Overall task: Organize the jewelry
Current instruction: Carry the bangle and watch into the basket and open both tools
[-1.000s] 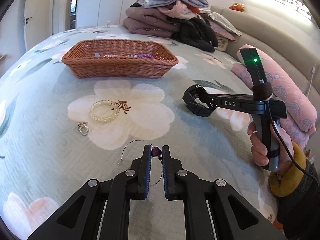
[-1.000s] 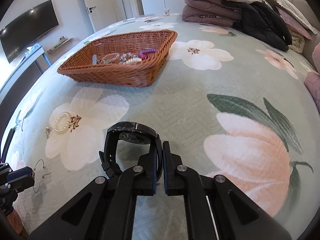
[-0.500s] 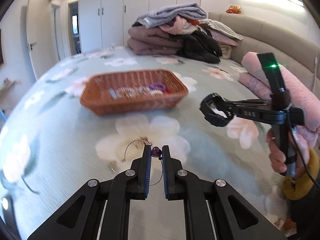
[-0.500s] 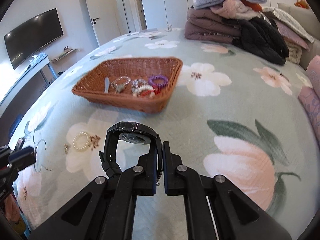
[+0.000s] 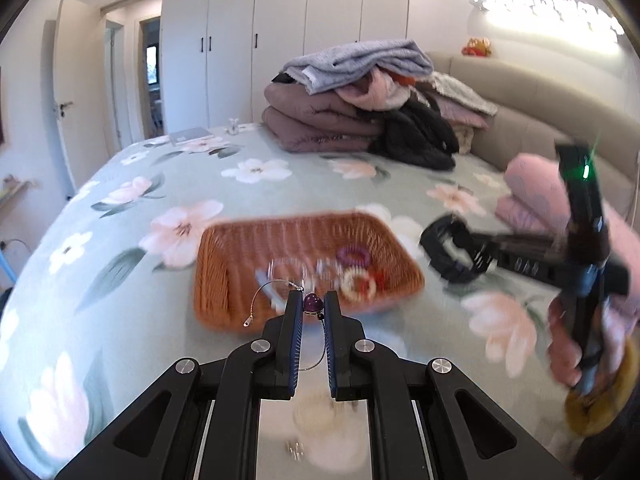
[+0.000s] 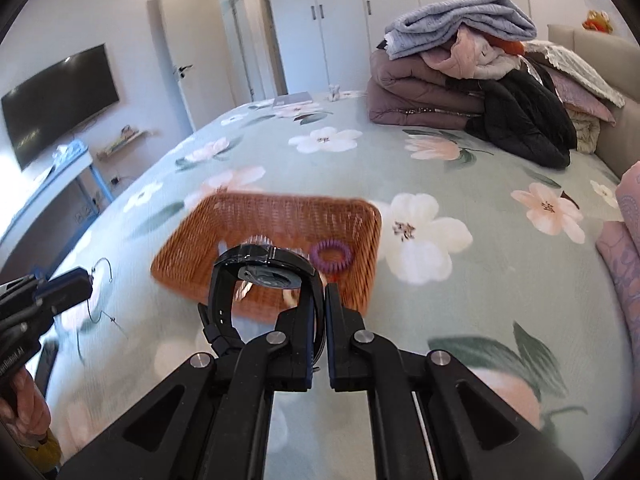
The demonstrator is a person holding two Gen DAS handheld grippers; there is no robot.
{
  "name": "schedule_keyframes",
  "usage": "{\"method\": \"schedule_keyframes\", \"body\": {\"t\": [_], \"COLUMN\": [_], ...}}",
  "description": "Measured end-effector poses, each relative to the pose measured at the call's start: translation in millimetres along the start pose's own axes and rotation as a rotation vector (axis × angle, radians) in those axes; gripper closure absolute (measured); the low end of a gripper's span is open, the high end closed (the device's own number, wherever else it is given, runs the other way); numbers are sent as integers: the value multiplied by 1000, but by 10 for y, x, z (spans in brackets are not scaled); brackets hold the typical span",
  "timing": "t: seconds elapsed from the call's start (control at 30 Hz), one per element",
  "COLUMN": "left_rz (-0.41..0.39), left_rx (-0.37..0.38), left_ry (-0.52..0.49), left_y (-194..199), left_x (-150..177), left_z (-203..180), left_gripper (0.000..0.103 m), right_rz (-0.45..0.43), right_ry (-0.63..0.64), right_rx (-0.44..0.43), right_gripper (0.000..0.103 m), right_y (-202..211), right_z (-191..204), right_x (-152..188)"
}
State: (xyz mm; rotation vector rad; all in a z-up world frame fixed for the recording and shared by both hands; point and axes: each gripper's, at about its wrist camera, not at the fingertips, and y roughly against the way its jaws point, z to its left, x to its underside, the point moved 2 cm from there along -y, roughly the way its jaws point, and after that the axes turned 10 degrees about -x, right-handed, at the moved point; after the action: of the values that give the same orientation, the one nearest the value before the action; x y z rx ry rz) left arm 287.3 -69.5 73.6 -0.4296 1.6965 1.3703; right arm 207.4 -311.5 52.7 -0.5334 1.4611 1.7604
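My left gripper (image 5: 311, 303) is shut on a thin wire necklace with a purple heart pendant (image 5: 313, 303); its wire loops hang left and below. It is held above the bed, in front of the wicker basket (image 5: 224, 264). My right gripper (image 6: 323, 294) is shut on the strap of a black watch (image 6: 260, 270), held near the basket (image 6: 276, 212). The basket holds a purple coil hair tie (image 6: 331, 256) and several bracelets. The watch and right gripper also show in the left wrist view (image 5: 456, 254).
A pearl bracelet (image 5: 316, 412) and a small earring (image 5: 294, 448) lie blurred on the floral bedspread below my left gripper. Folded blankets and clothes (image 5: 360, 112) are piled at the far end. A pink pillow (image 5: 532, 188) lies to the right. A TV (image 6: 60, 100) hangs left.
Both grippers have risen and moved forward toward the basket, carrying the necklace and the watch. The basket now lies closer below both. Both stay shut.
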Motion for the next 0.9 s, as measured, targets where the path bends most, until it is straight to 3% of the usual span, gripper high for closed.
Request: {"method": "schedule_keyframes", "body": {"t": [0.17, 0.33, 0.4, 0.57, 0.8, 0.9], "left_rz": [18, 141, 183, 236, 268, 276], "left_rx": [40, 117, 115, 123, 113, 104], "left_ry": [21, 119, 144, 162, 151, 139], "left_y": [-650, -1469, -1722, -2083, -2264, -2275], "left_x": [-463, -519, -459, -343, -245, -209], "left_z": [200, 373, 425, 444, 402, 387], "left_gripper": [93, 93, 93, 93, 92, 91], "right_rz": [15, 90, 114, 182, 236, 244], "right_ry": [-86, -166, -174, -171, -176, -189], "right_rx": [17, 39, 56, 118, 143, 108], "right_gripper": [97, 97, 97, 97, 96, 87], "right_y": [-533, -1169, -1353, -1715, -1970, -1984], "right_z": [-130, -255, -246, -219, -231, -226], "right_x": [-299, -411, -435, -474, -426, -394]}}
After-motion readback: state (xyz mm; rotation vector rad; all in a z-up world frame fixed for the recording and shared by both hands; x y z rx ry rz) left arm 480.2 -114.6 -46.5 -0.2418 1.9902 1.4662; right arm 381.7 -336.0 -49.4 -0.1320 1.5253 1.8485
